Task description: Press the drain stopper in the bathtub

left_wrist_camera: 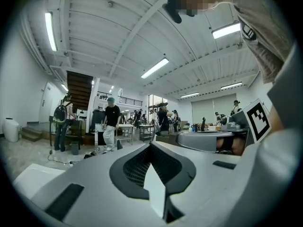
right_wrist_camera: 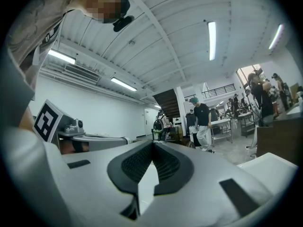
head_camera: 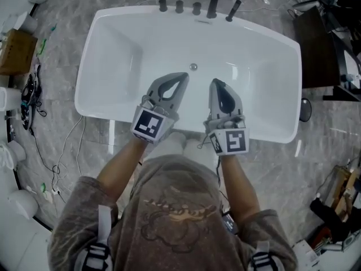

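Note:
A white bathtub (head_camera: 113, 49) lies below me in the head view. Its small round metal drain stopper (head_camera: 193, 66) sits in the middle of the tub floor. My left gripper (head_camera: 184, 76) hovers over the tub's near side, its tips just below and left of the stopper. My right gripper (head_camera: 215, 82) is held beside it, tips to the stopper's lower right. Both are shut with nothing between the jaws. In the left gripper view the left gripper (left_wrist_camera: 151, 144) has its tips meeting; the right gripper (right_wrist_camera: 152, 144) looks the same in its own view. Neither gripper view shows the stopper.
Dark tap fittings (head_camera: 197, 7) line the tub's far rim. A cardboard box (head_camera: 17, 51) and cables (head_camera: 29, 97) lie on the floor at left, a dark table (head_camera: 316, 44) at right. Several people (left_wrist_camera: 111, 124) stand in the hall beyond.

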